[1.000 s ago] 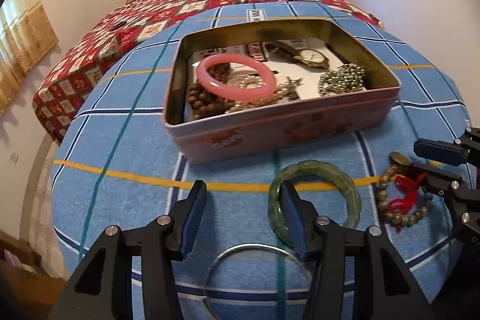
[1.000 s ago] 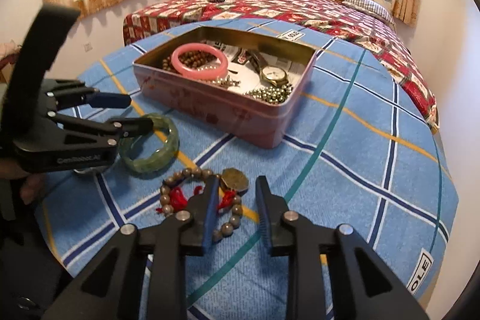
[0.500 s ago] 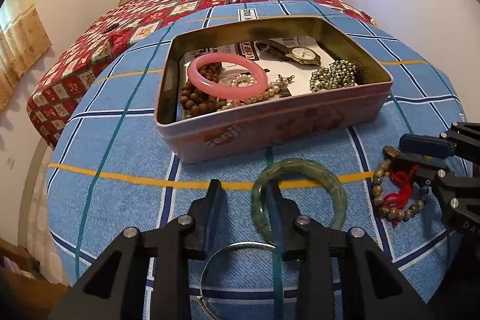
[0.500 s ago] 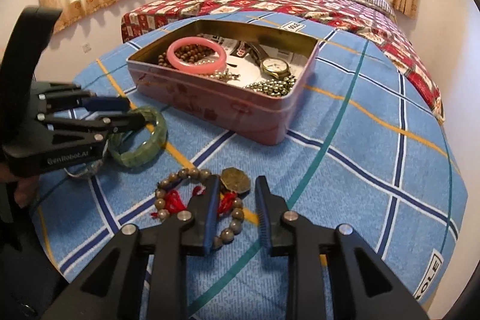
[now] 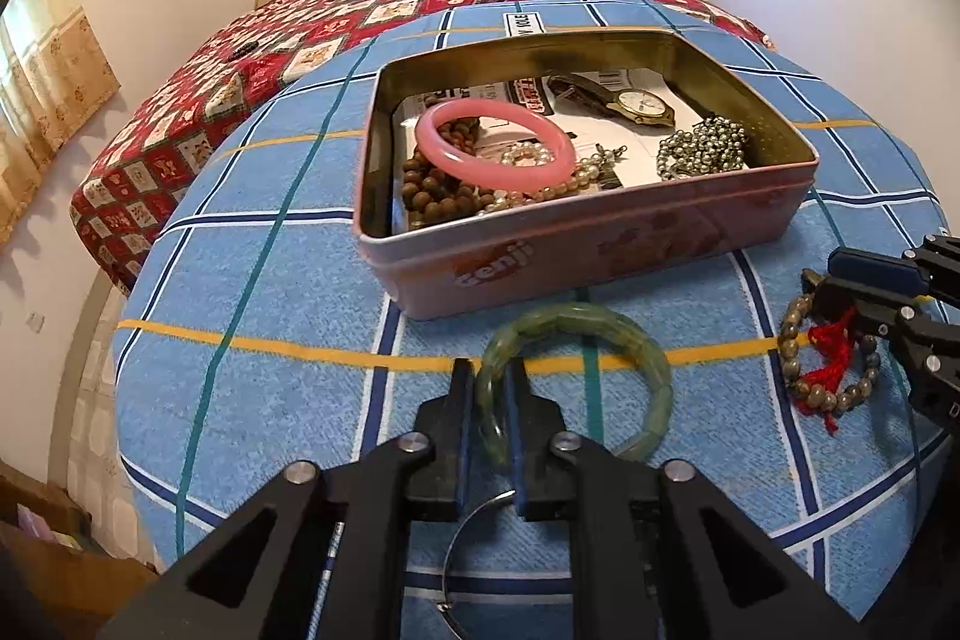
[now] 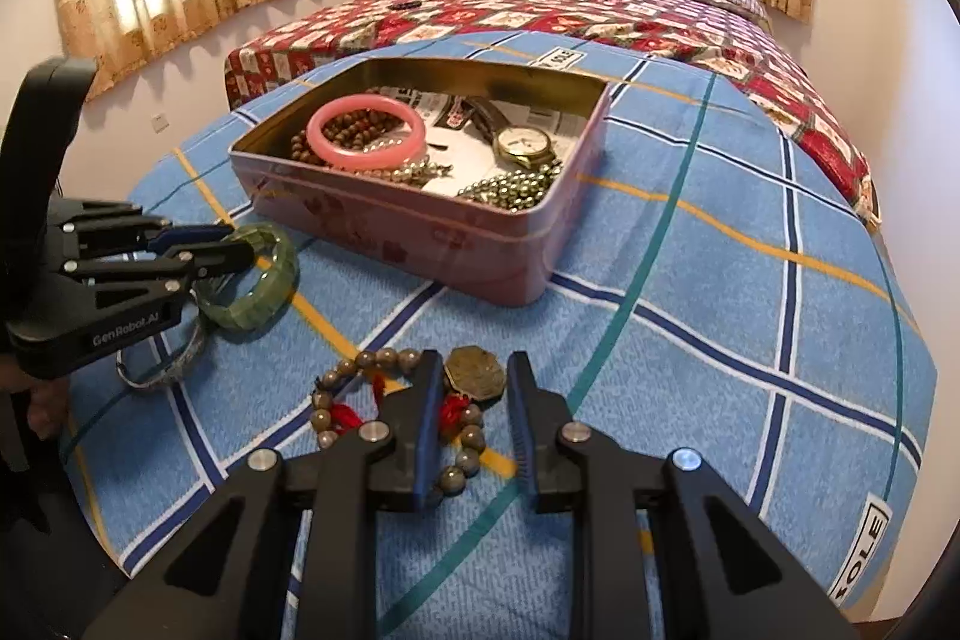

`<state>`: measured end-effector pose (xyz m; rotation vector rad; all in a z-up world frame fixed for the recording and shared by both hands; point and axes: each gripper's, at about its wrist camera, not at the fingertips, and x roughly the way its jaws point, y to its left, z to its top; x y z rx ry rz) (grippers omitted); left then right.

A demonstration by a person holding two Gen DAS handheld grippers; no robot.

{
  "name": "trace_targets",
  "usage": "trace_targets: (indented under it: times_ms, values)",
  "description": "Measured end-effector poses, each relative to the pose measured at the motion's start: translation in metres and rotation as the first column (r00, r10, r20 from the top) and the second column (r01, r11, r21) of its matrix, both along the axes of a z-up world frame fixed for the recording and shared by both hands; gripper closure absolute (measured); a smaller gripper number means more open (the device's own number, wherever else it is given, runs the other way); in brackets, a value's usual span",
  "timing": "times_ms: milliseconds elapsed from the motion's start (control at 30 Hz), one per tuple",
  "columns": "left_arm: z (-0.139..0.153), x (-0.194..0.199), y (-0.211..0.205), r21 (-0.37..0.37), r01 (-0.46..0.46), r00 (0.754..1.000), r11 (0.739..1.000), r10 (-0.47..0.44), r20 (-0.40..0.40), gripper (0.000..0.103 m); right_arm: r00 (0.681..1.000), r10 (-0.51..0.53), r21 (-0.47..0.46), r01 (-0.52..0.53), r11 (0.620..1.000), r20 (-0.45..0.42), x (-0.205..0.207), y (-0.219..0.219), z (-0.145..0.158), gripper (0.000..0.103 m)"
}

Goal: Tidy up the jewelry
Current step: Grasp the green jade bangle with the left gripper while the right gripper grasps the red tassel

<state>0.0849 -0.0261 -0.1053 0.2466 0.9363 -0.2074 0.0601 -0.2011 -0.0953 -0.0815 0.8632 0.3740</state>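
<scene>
A green jade bangle (image 5: 630, 340) (image 6: 264, 304) lies on the blue checked cloth in front of the pink tin (image 5: 600, 250) (image 6: 420, 232). My left gripper (image 5: 489, 370) (image 6: 234, 244) is closing, its pads pressing on the bangle's left rim between them. A brown bead bracelet (image 5: 798, 382) (image 6: 336, 376) with red cord and a brass coin (image 6: 474, 373) lies to the right. My right gripper (image 6: 474, 361) (image 5: 837, 274) stands over it, narrowly open, with the coin and cord between the fingers but not pinched.
The tin holds a pink bangle (image 5: 492, 160), a wristwatch (image 5: 645, 106), a silver bead chain (image 5: 702, 148), pearls and brown beads (image 5: 432, 196). A thin silver bangle (image 5: 474, 526) (image 6: 174, 370) lies under the left gripper. A bed with a red quilt (image 5: 240, 88) stands behind.
The left jaws have gone from wide apart to closed on the green bangle's left rim. The right gripper has hardly moved over the bead bracelet.
</scene>
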Motion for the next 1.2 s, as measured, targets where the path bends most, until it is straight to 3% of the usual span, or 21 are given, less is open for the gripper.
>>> trace_targets:
  times_ms: [300, 400, 467, 567, 867, 1000, 1067, 1200]
  values:
    - [0.0, 0.0, 0.002, -0.009, -0.002, 1.0, 1.0, 0.002, -0.001, 0.094, 1.0, 0.022, -0.058, -0.021, 0.998, 0.007, -0.001, 0.01, -0.004, 0.077]
    - [0.0, -0.001, 0.003, -0.013, -0.001, 1.0, 1.0, 0.001, -0.001, 0.094, 1.0, 0.015, -0.036, -0.015, 0.999, 0.003, 0.001, 0.006, -0.005, 0.078]
    - [0.0, -0.002, 0.004, -0.019, 0.0, 1.0, 1.0, 0.0, -0.002, 0.094, 1.0, 0.015, -0.018, -0.015, 1.0, 0.001, 0.001, 0.005, -0.004, 0.089]
    - [0.0, -0.003, 0.005, -0.025, 0.0, 1.0, 1.0, 0.0, -0.003, 0.094, 1.0, 0.025, -0.015, -0.024, 1.0, 0.019, -0.003, 0.006, -0.001, 0.091]
    - [0.009, -0.007, 0.008, -0.034, 0.001, 1.0, 0.999, -0.001, 0.011, 0.095, 0.997, 0.03, -0.009, -0.03, 1.0, 0.067, -0.007, 0.006, 0.013, 0.091]
    - [0.005, -0.006, 0.009, -0.029, 0.0, 1.0, 1.0, 0.0, -0.003, 0.095, 0.999, 0.034, -0.039, -0.033, 0.999, 0.015, 0.0, 0.008, -0.001, 0.09]
    - [0.004, -0.005, 0.009, -0.027, 0.002, 1.0, 1.0, -0.003, -0.006, 0.096, 1.0, 0.027, -0.027, -0.027, 0.999, 0.011, 0.0, 0.005, -0.003, 0.085]
    - [0.003, -0.005, 0.009, -0.027, 0.003, 1.0, 1.0, -0.003, -0.008, 0.096, 0.999, 0.032, -0.015, -0.031, 0.999, 0.021, -0.001, 0.003, 0.001, 0.085]
